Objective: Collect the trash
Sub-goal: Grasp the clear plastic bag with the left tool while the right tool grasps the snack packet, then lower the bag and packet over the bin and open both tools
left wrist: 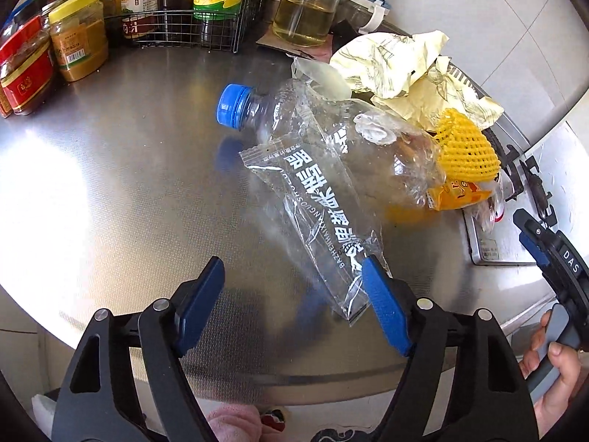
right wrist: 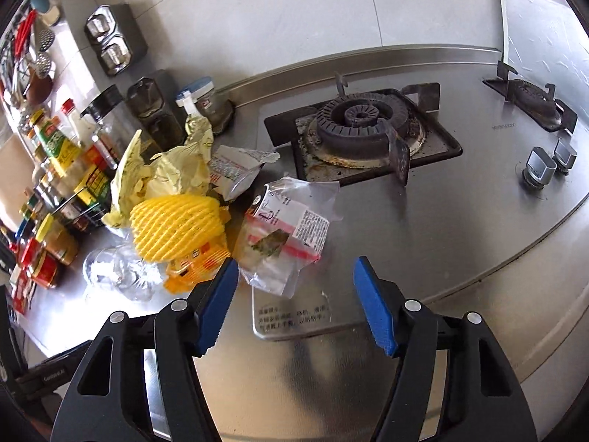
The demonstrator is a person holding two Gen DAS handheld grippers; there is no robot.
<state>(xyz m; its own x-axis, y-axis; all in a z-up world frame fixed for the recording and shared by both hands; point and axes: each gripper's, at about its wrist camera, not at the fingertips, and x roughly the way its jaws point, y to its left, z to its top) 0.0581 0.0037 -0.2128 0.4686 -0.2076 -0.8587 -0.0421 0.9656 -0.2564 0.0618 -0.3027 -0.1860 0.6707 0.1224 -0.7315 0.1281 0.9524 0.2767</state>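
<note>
Wrapper [left wrist: 324,221] lying lengthwise ahead of left claw [left wrist: 292,287] | right claw [right wrist: 294,298] facing bag [right wrist: 283,235] | both standing open, gripping nothing

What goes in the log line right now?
left gripper: open, empty | right gripper: open, empty | clear wrapper, bottle: on counter

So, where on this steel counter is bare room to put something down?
Bare steel lies between the condiment jars and the plastic bottle, and between the clear bag and the stove knobs. Crowded: the yellow paper, foam net and wrappers beside the burner.
</note>
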